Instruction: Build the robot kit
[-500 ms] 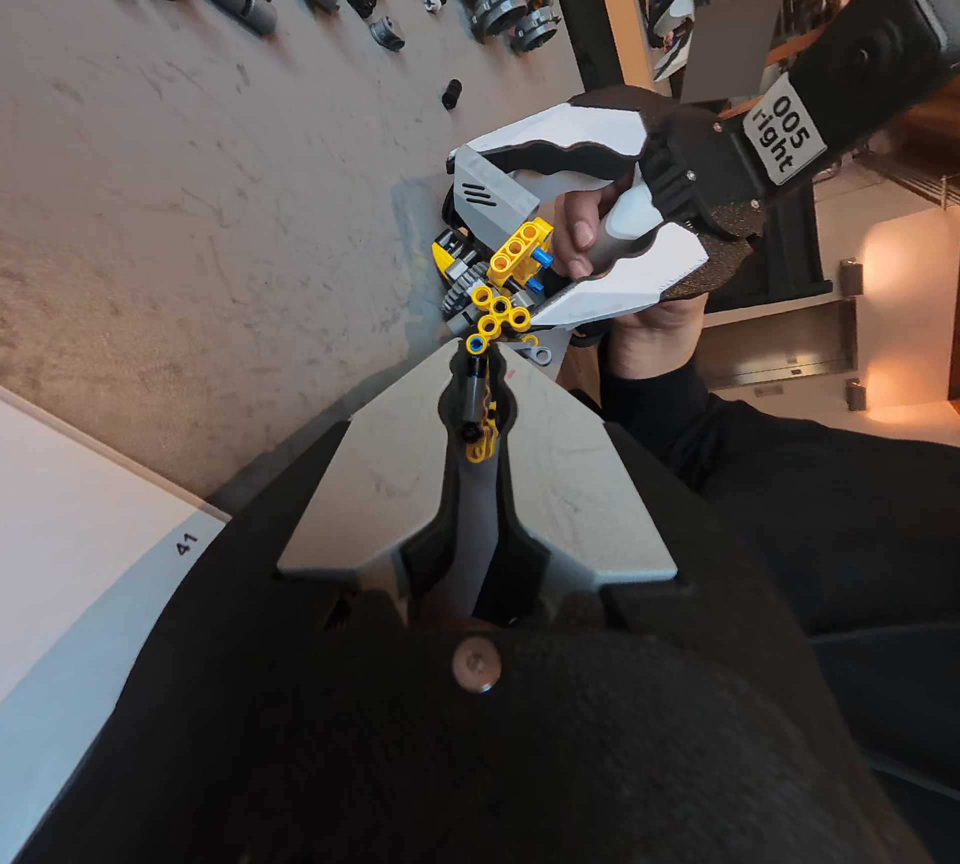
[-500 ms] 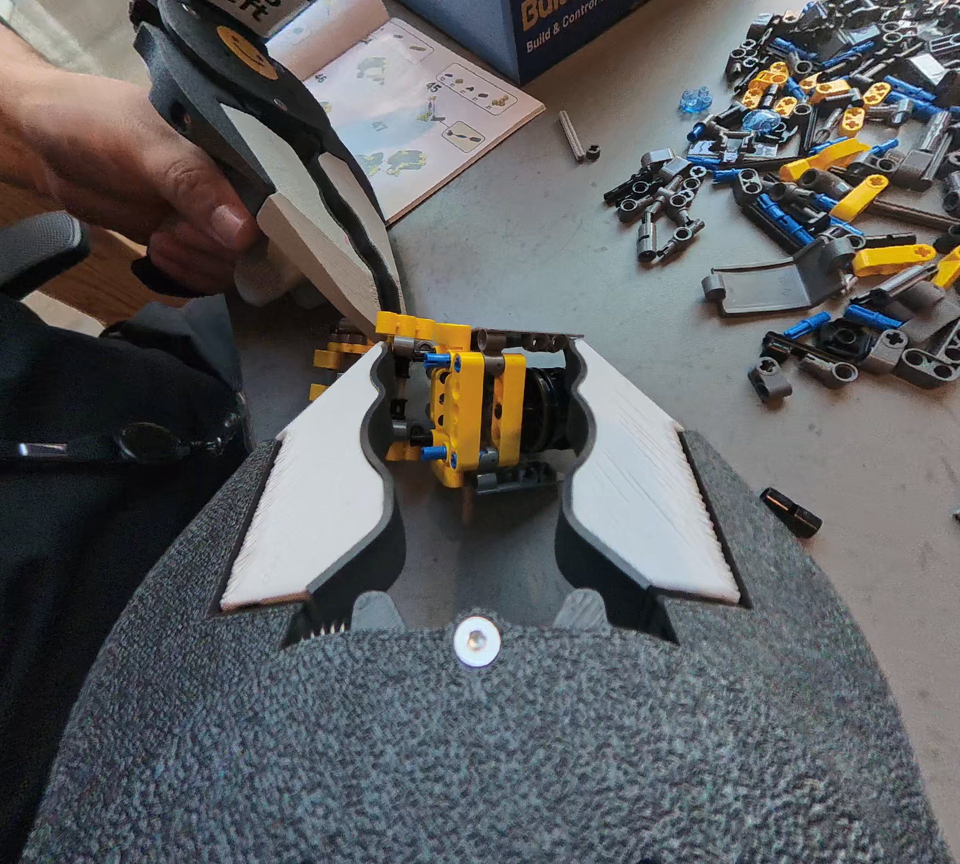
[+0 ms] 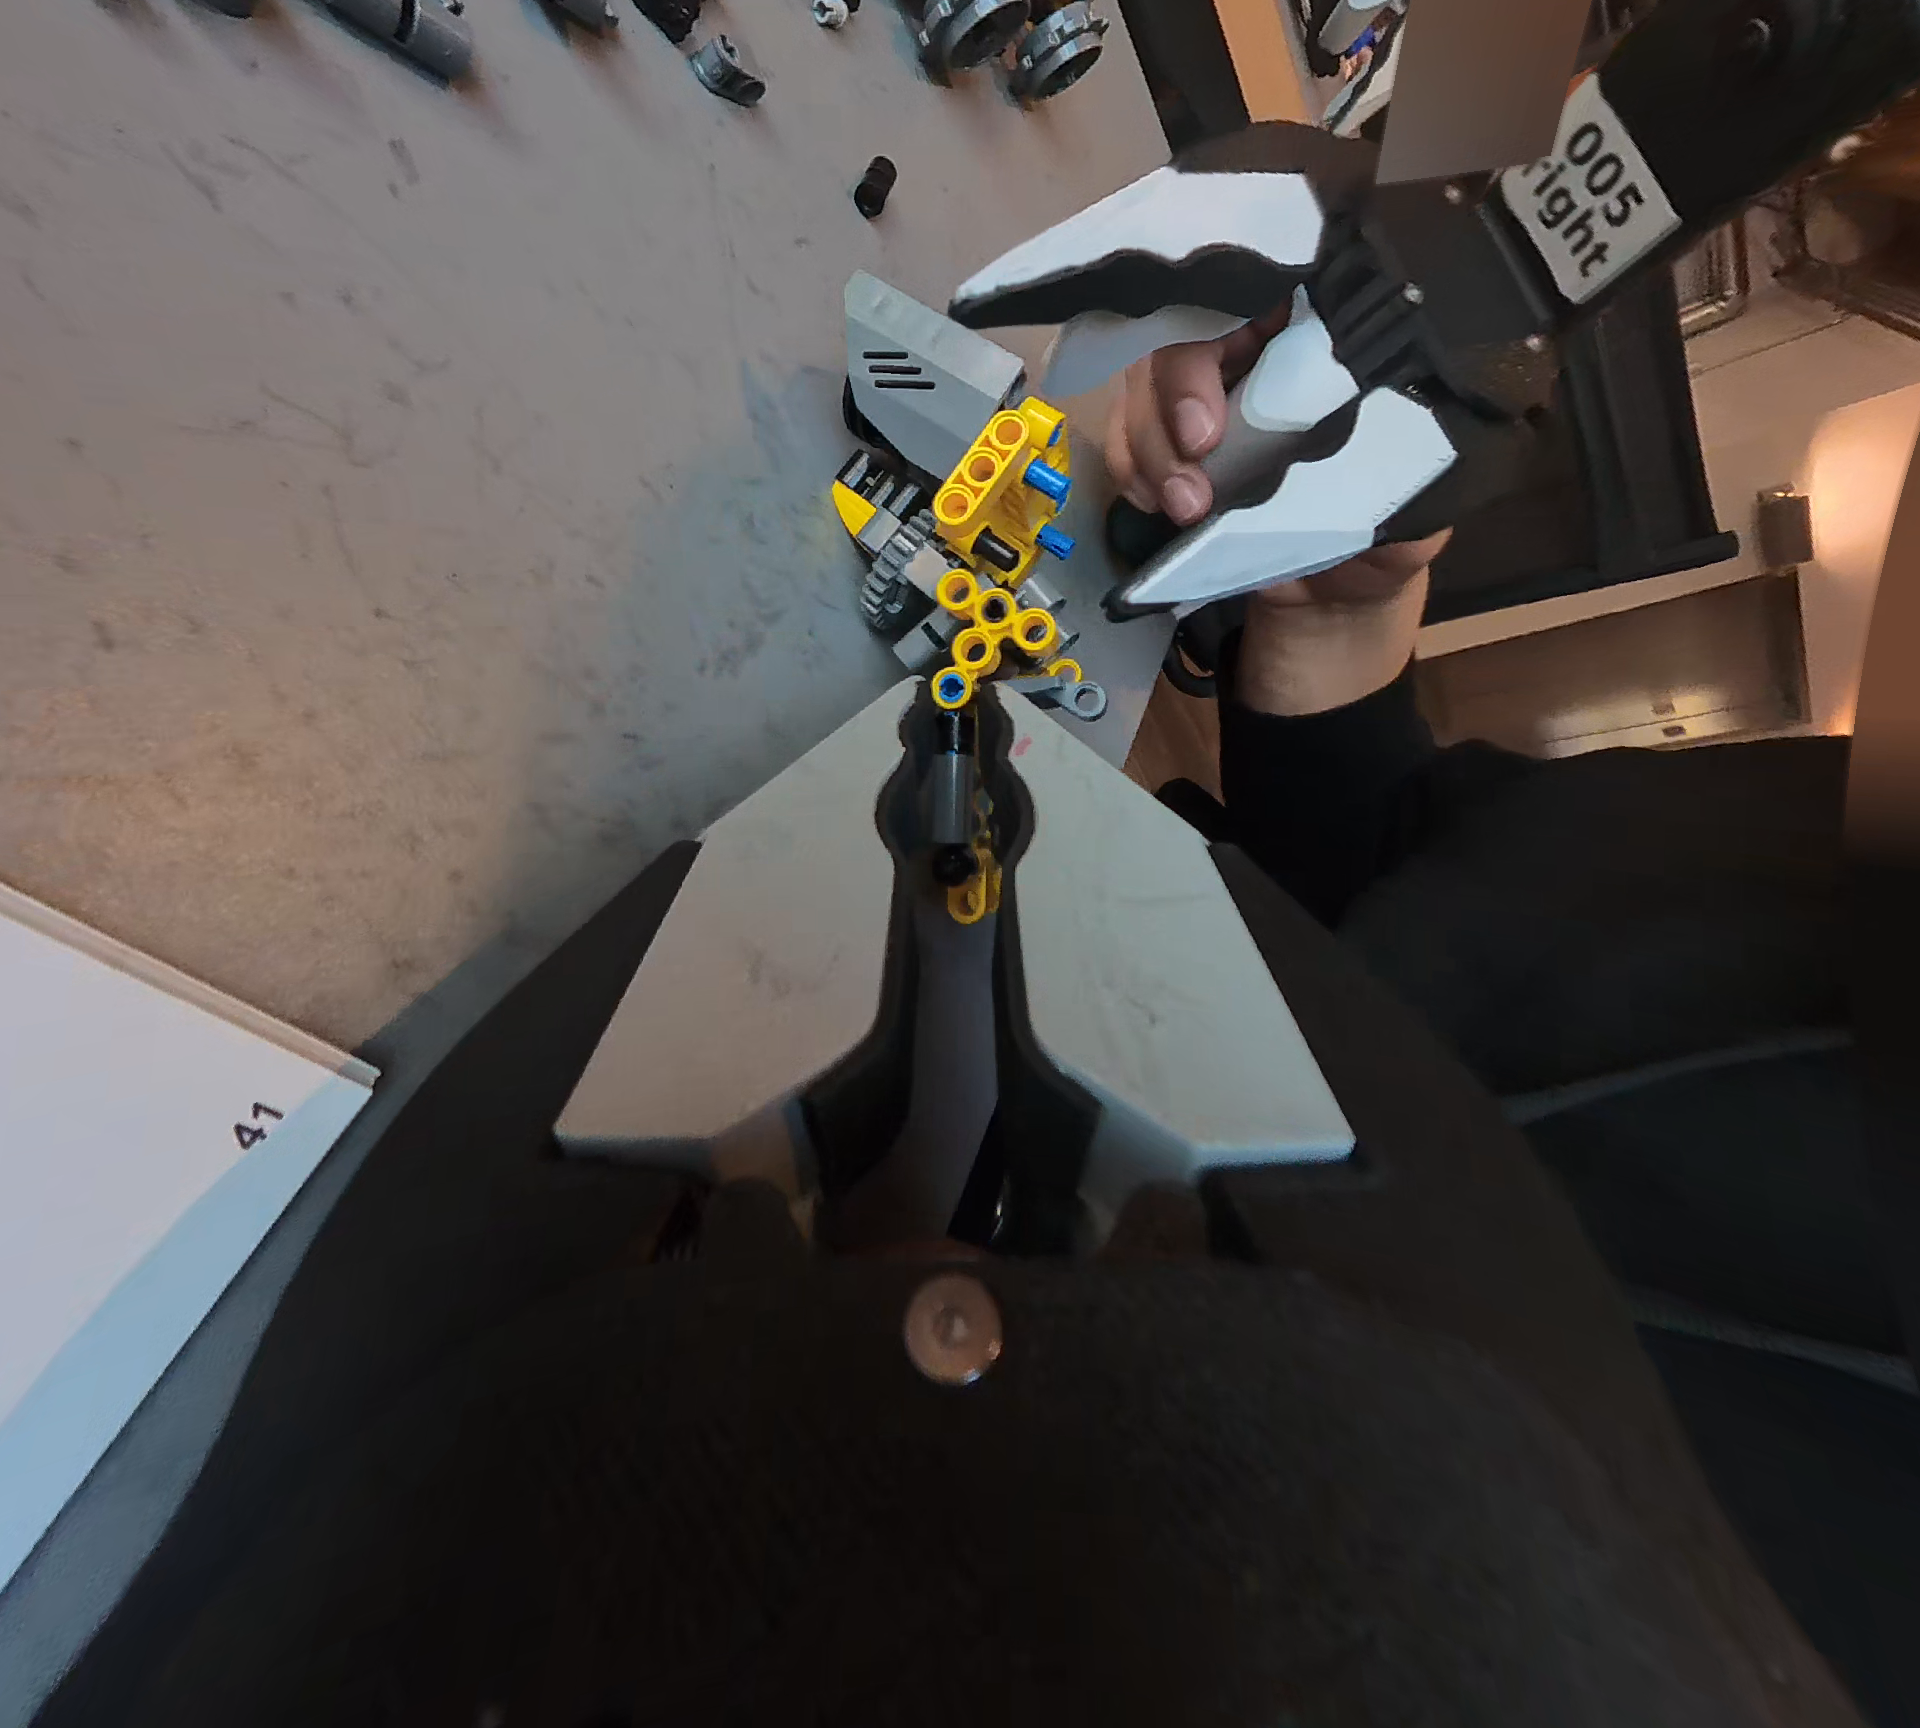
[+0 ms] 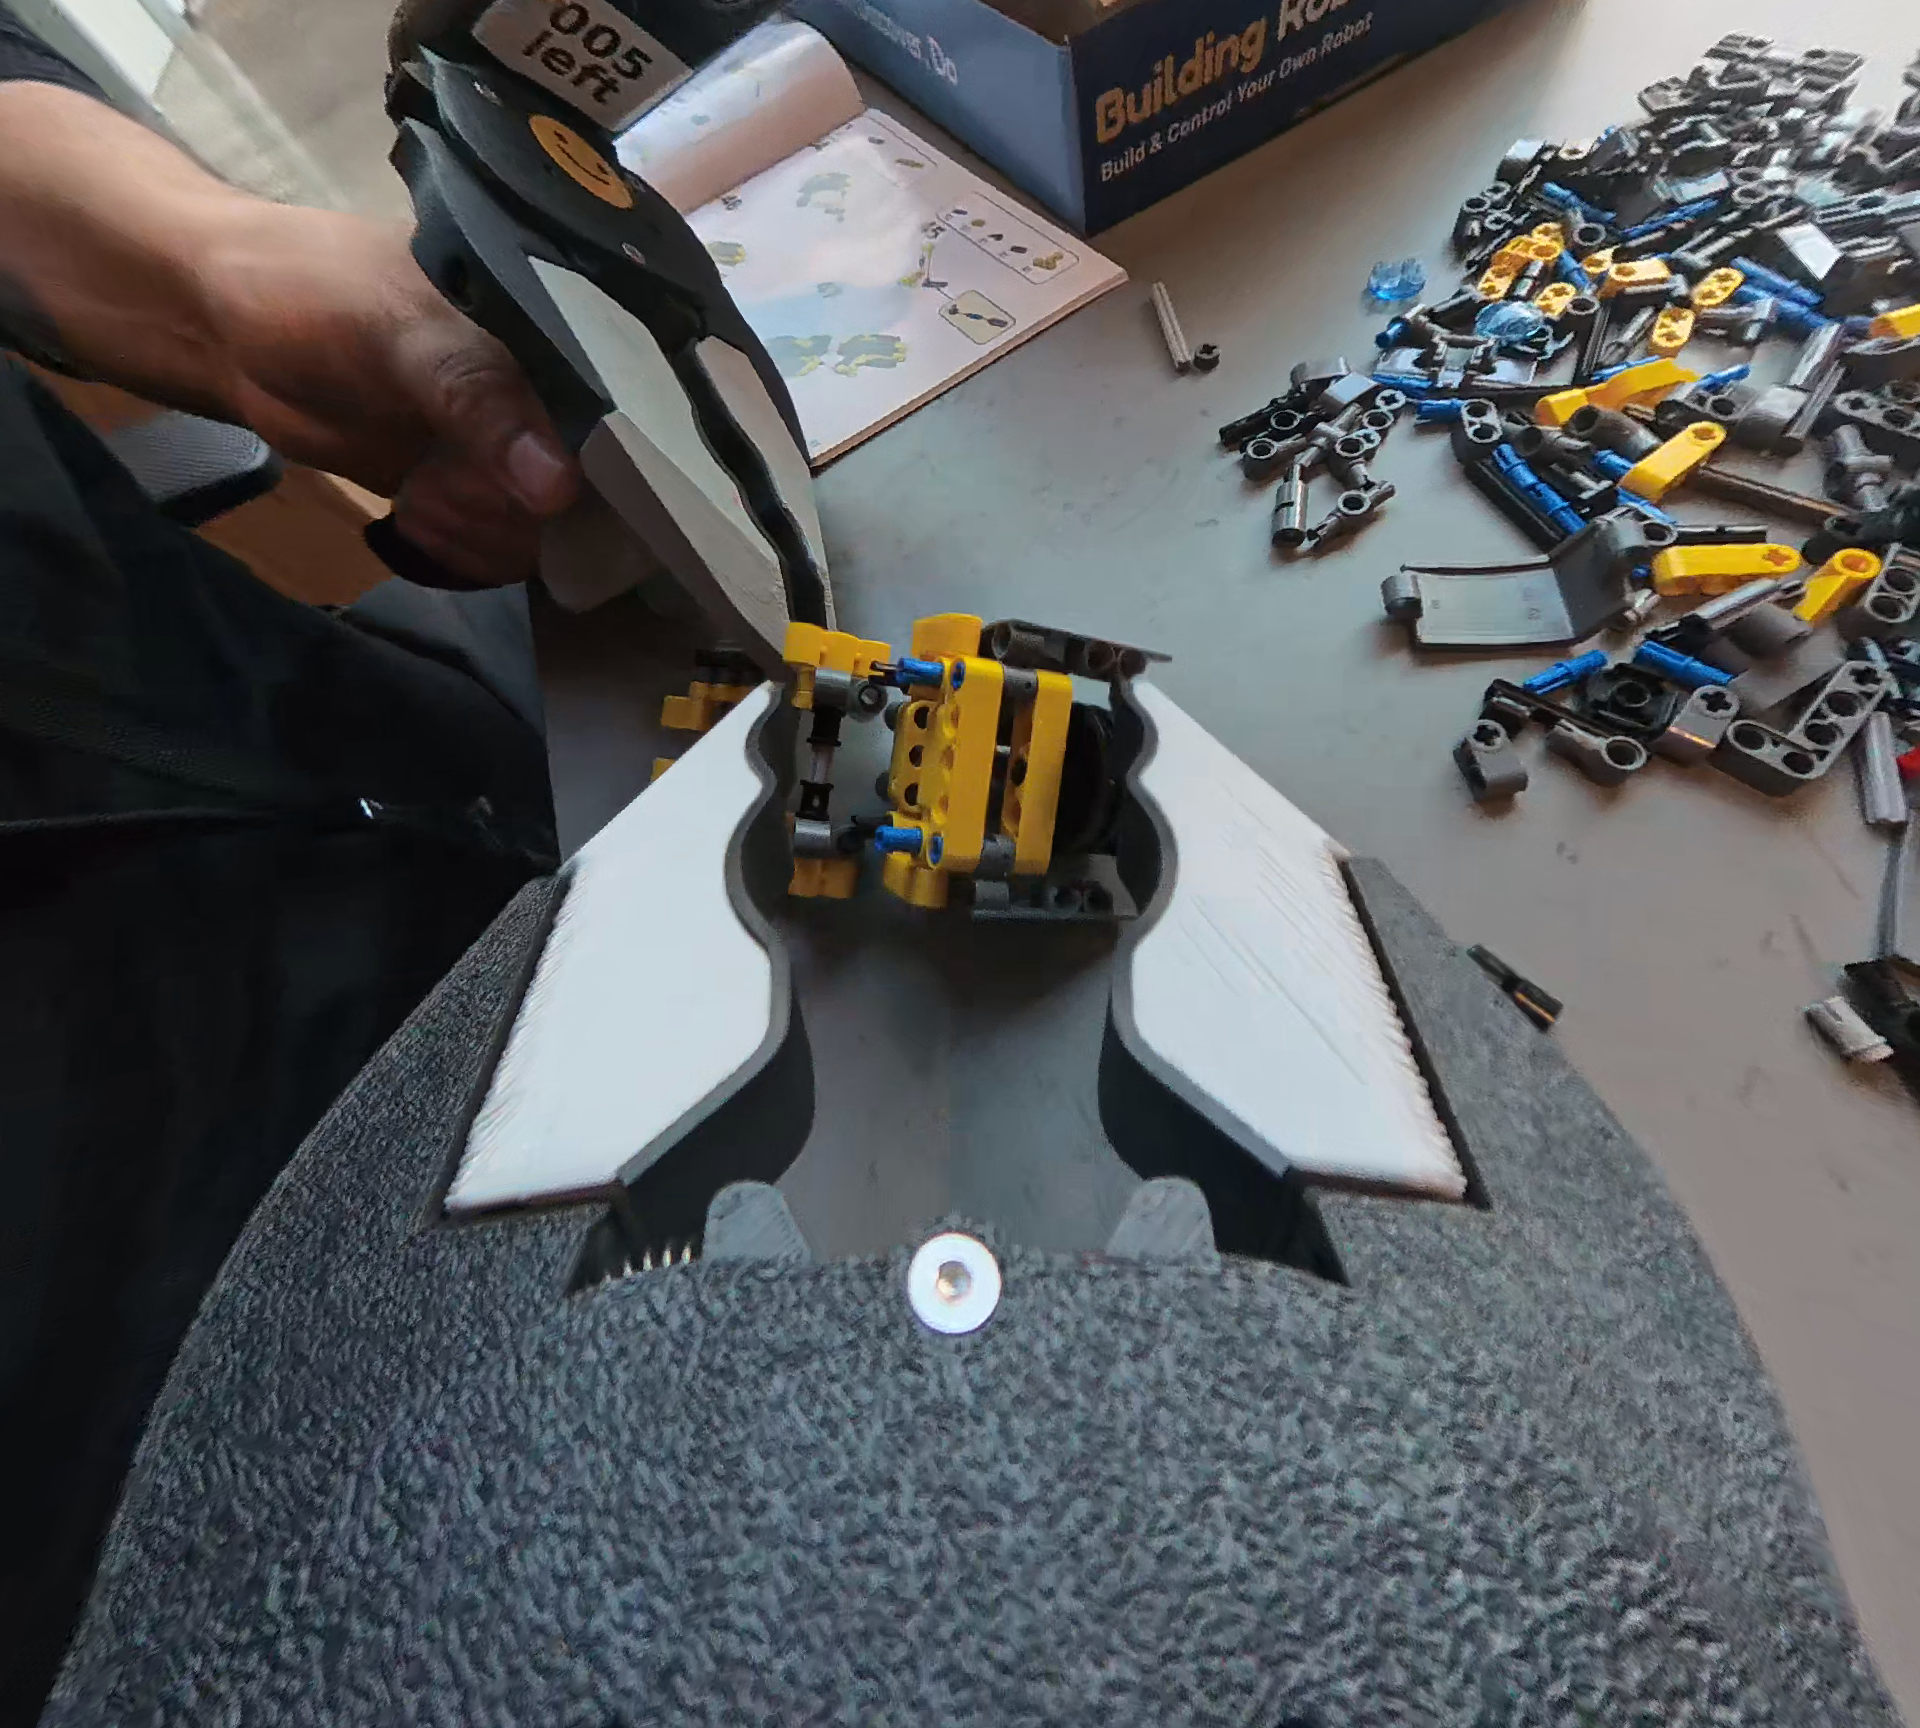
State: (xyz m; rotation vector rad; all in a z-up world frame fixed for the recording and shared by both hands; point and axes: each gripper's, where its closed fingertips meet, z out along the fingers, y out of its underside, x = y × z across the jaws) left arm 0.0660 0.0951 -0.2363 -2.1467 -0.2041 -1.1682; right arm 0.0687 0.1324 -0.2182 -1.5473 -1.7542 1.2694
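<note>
Now right gripper (image 3: 1101, 473) spread and off the yellow assembly (image 4: 966, 774), left gripper (image 3: 951, 722) still clamped on it

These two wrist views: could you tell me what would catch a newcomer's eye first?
A yellow and grey brick assembly sits at the table's near edge, between the open right gripper's fingers. The left gripper pinches its yellow end. A heap of loose parts lies right.

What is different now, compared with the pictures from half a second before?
The right gripper opened and let go of the yellow and grey assembly; its fingers now stand apart from it on both sides, drawn back a little. The left gripper stays shut on the assembly's thin yellow end. The assembly rests on the table at the same spot.
</note>
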